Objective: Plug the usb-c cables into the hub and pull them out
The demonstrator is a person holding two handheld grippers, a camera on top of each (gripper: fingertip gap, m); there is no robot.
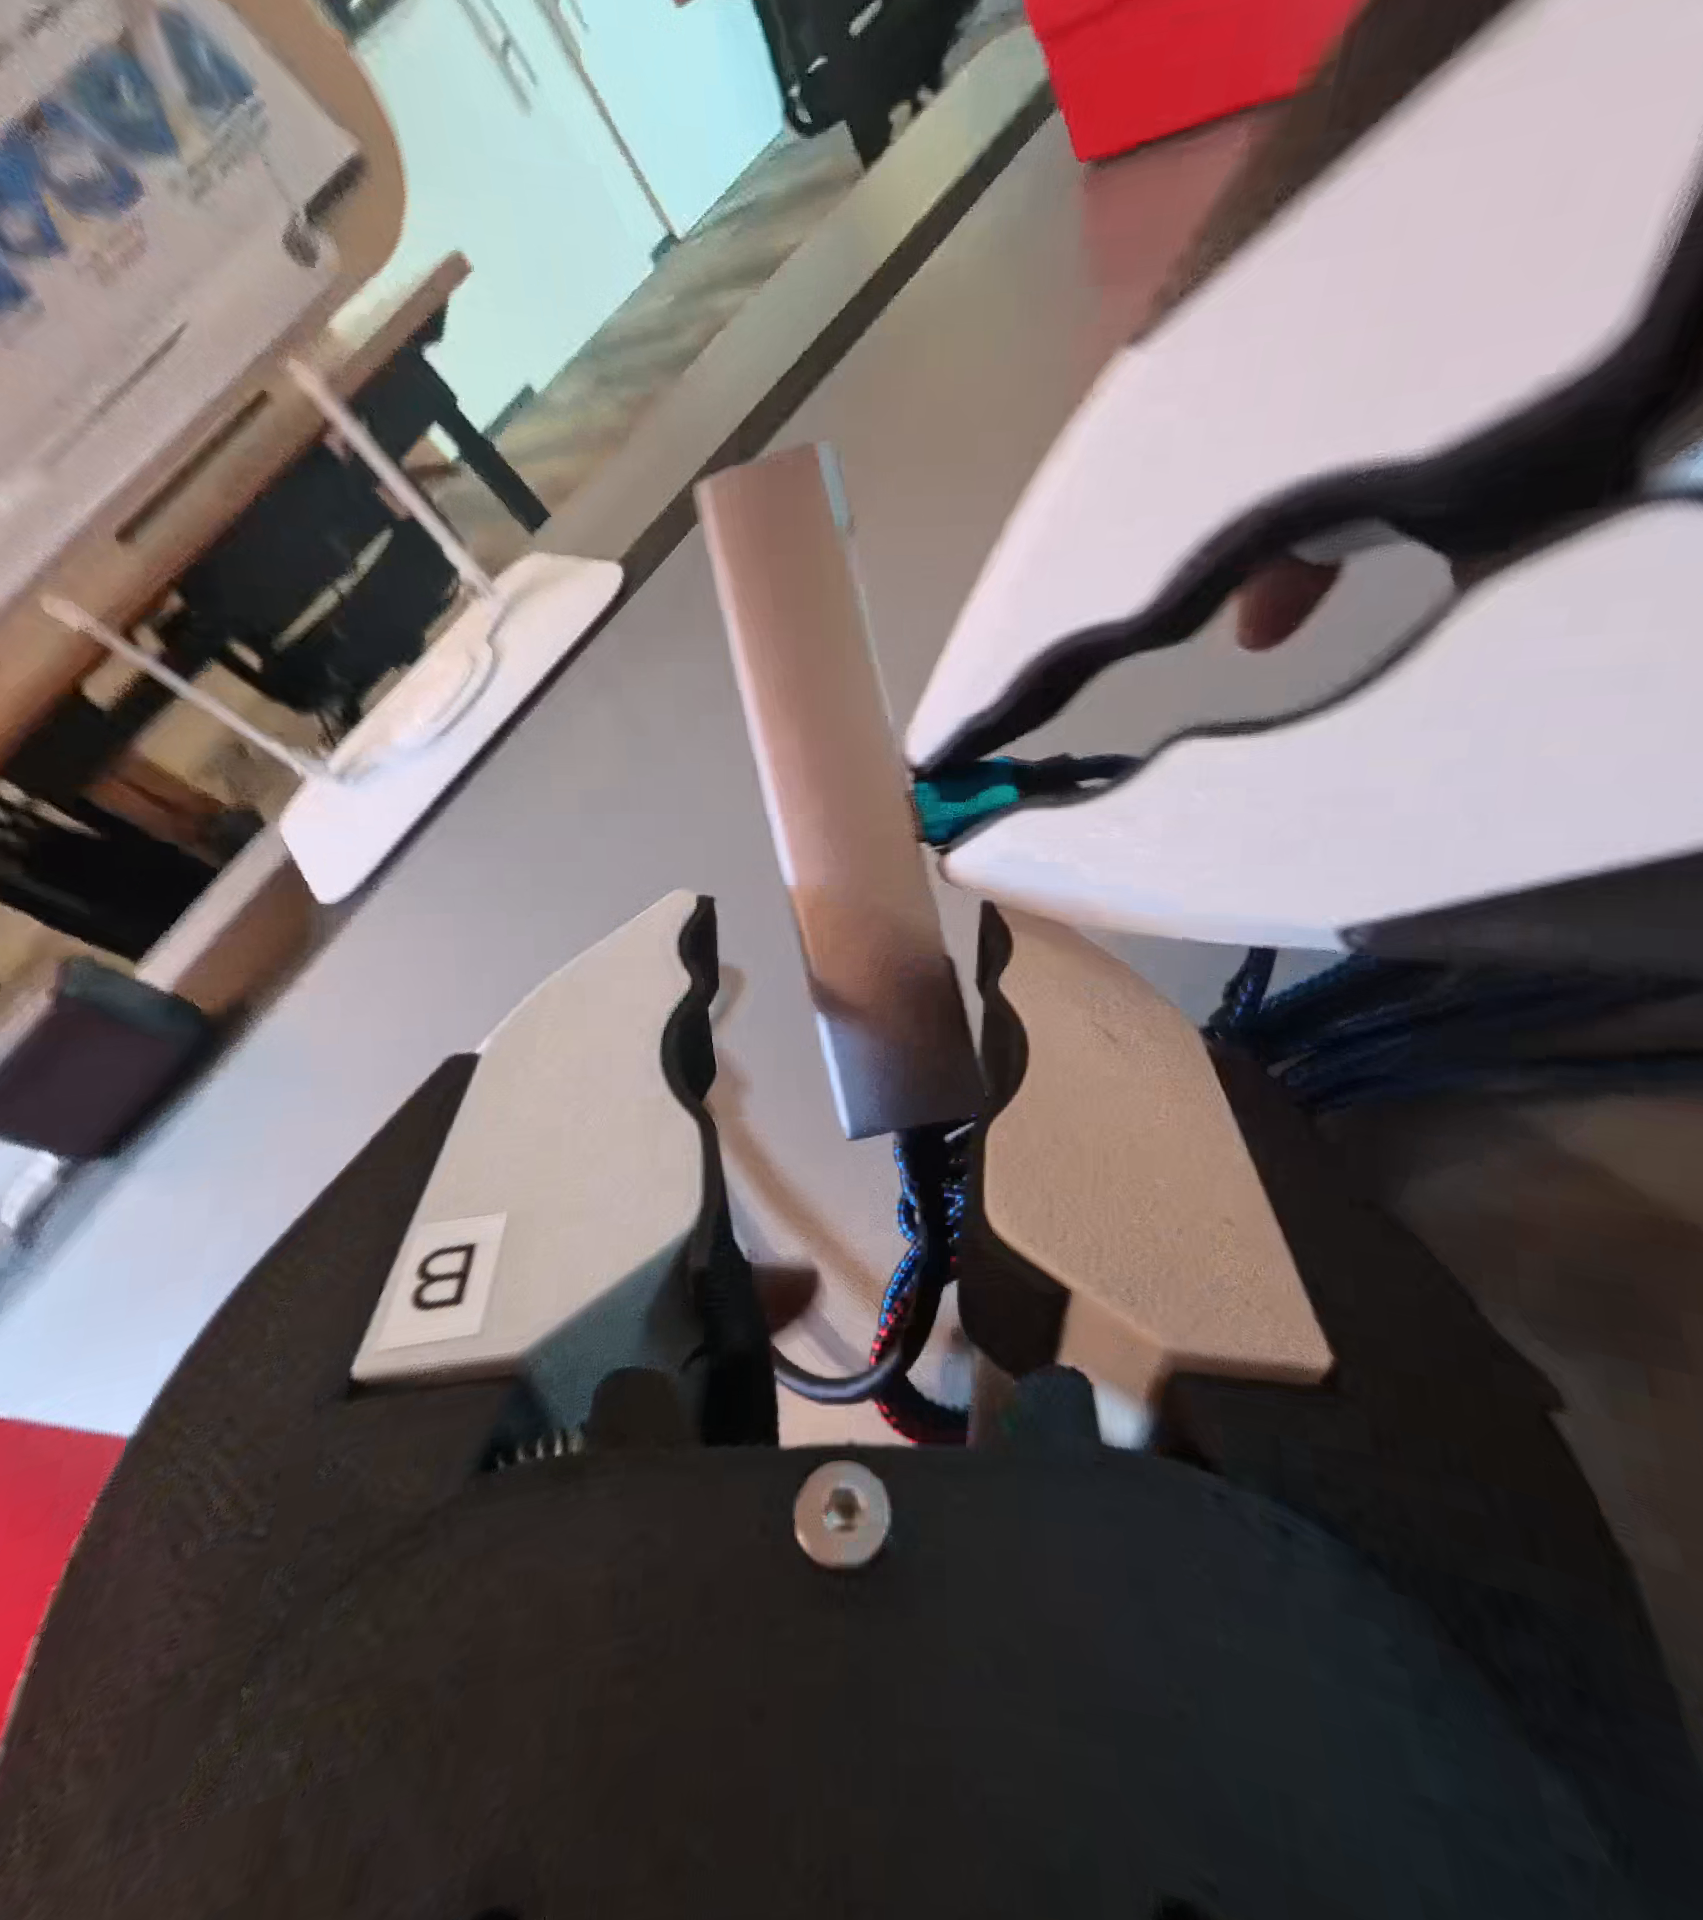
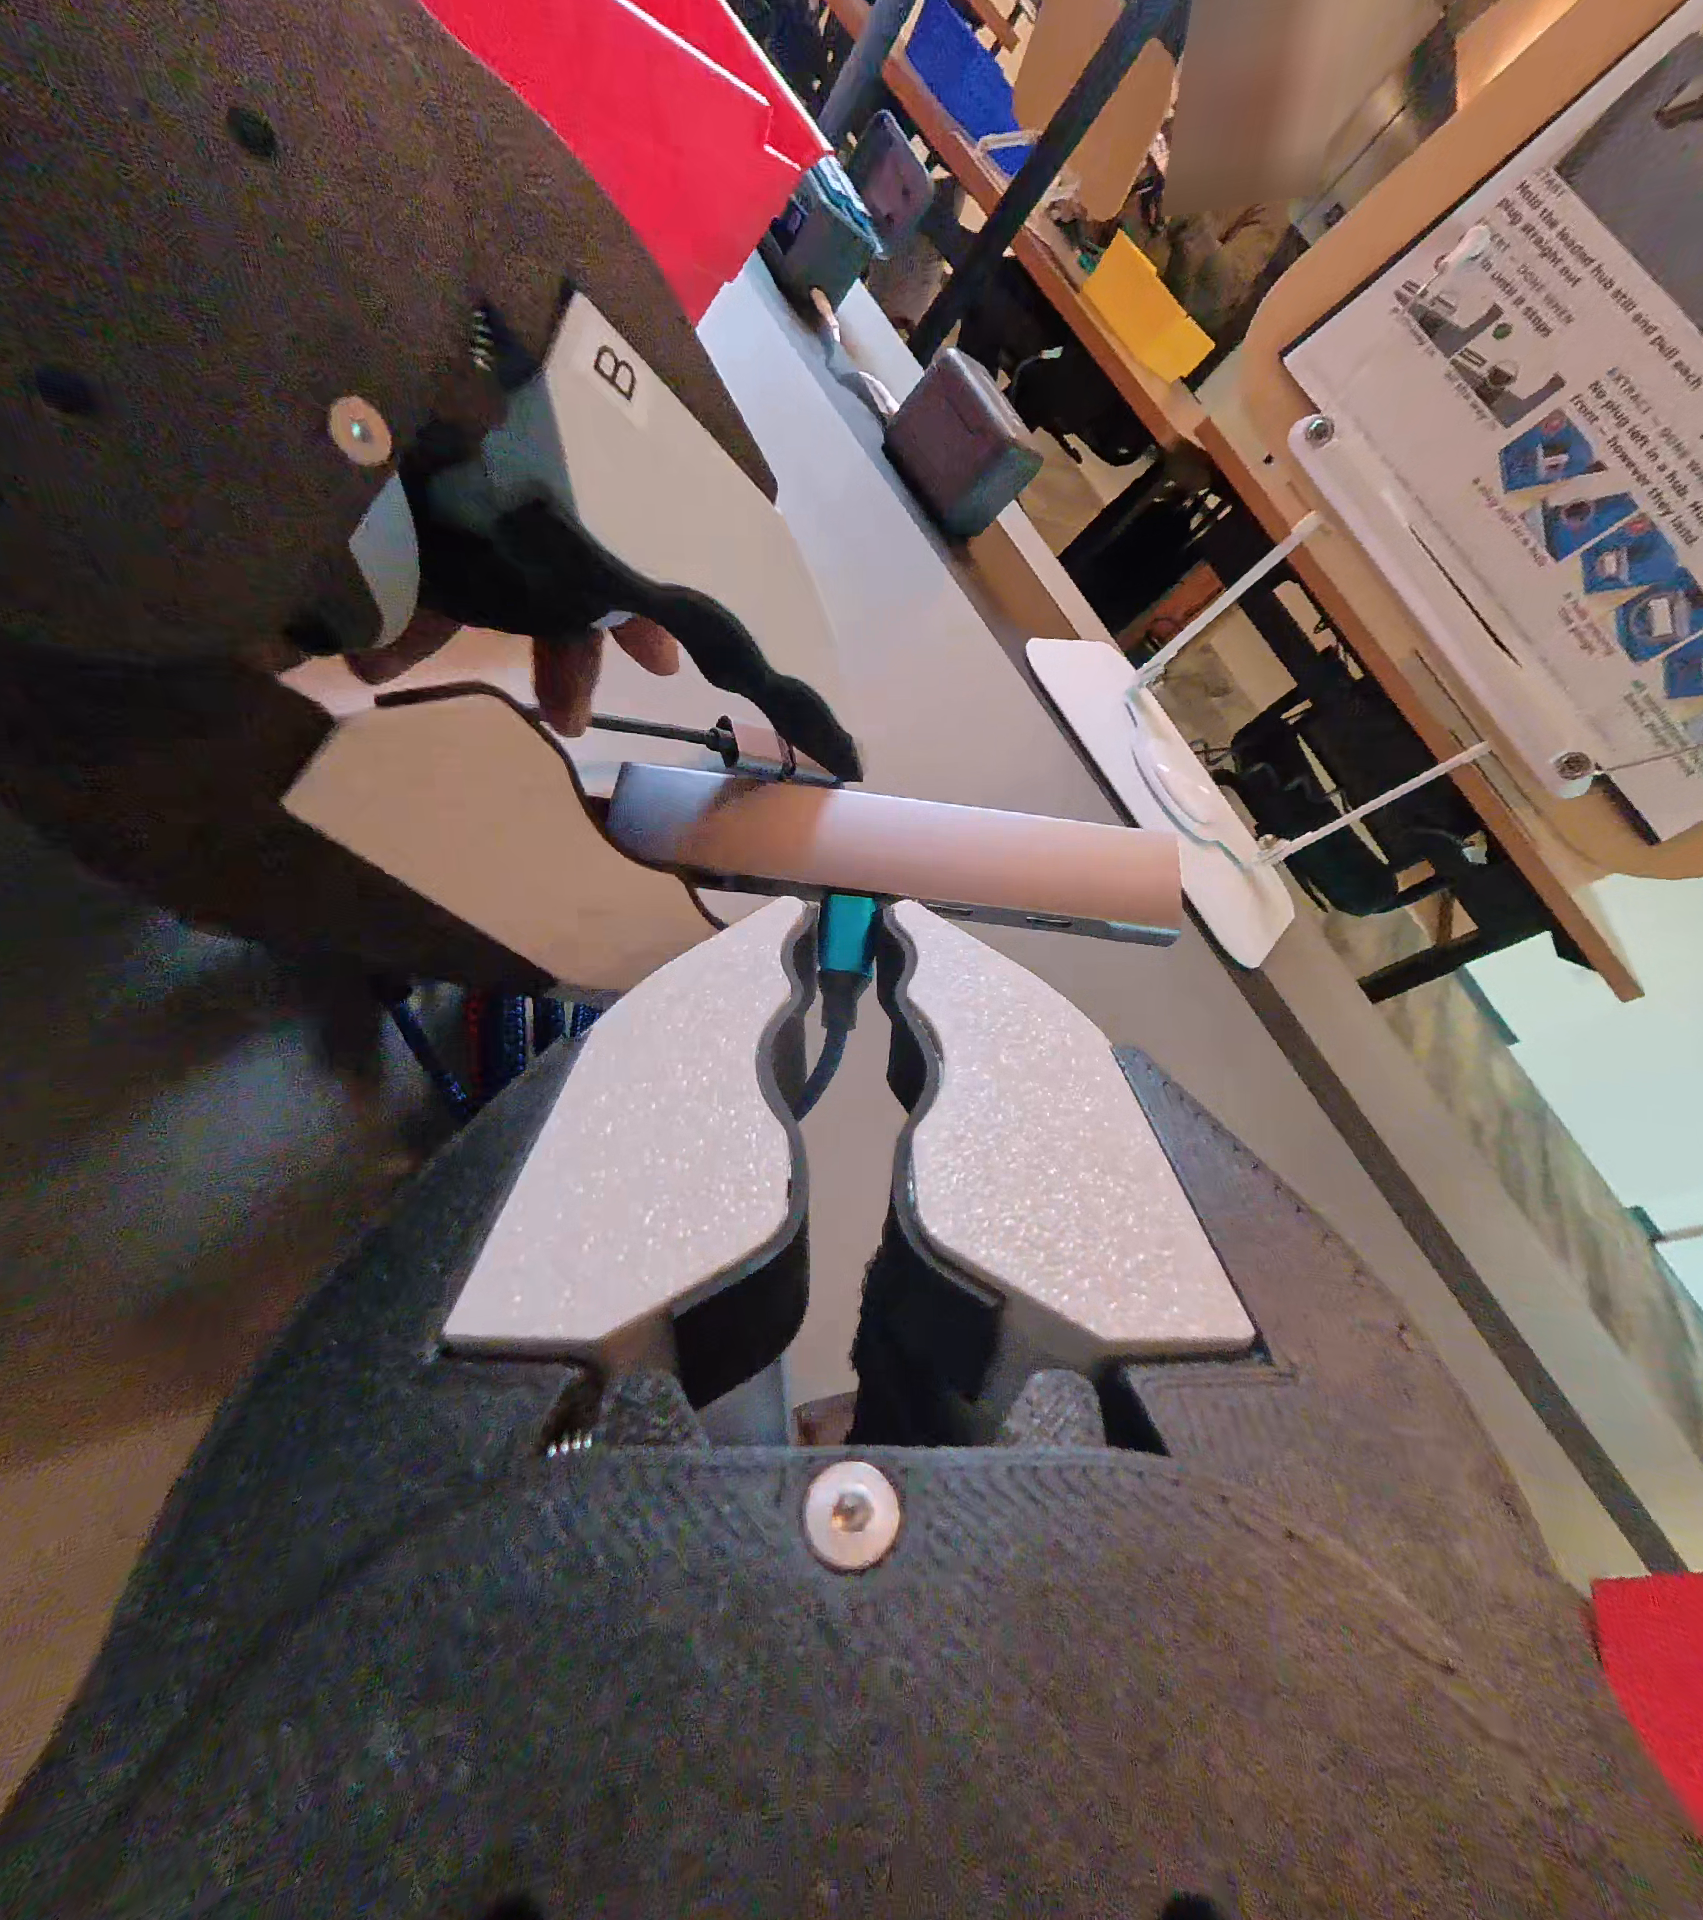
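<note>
In the left wrist view the left gripper (image 1: 847, 935) frames the near end of the grey hub (image 1: 826, 748), which lies between its jaws; a gap shows on one side there, so whether both pads press it cannot be told from that view alone, and motion blur softens the hub's far end; the right wrist view settles it, showing the left gripper (image 2: 712, 821) clenched across the hub's (image 2: 930, 842) end, one finger above and one below. A braided blue-and-red cable (image 1: 920, 1236) runs back from the hub between the left jaws, its far run hidden beneath the gripper body. The right gripper (image 2: 845, 920) is closed on the teal usb-c plug (image 2: 845, 935), which sits at the jaw tips against the hub's side edge; how deep the plug sits in its port is hidden by the fingertips; from the left wrist view only a sliver of the teal plug (image 1: 951, 805) shows between the right gripper's (image 1: 940, 810) tips. The grey table (image 2: 930, 499) lies beyond the jaws; the instruction board (image 2: 1595, 499) on its white stand (image 2: 1211, 821) stands past the hub's free end, partly cut off by the frame edge.
</note>
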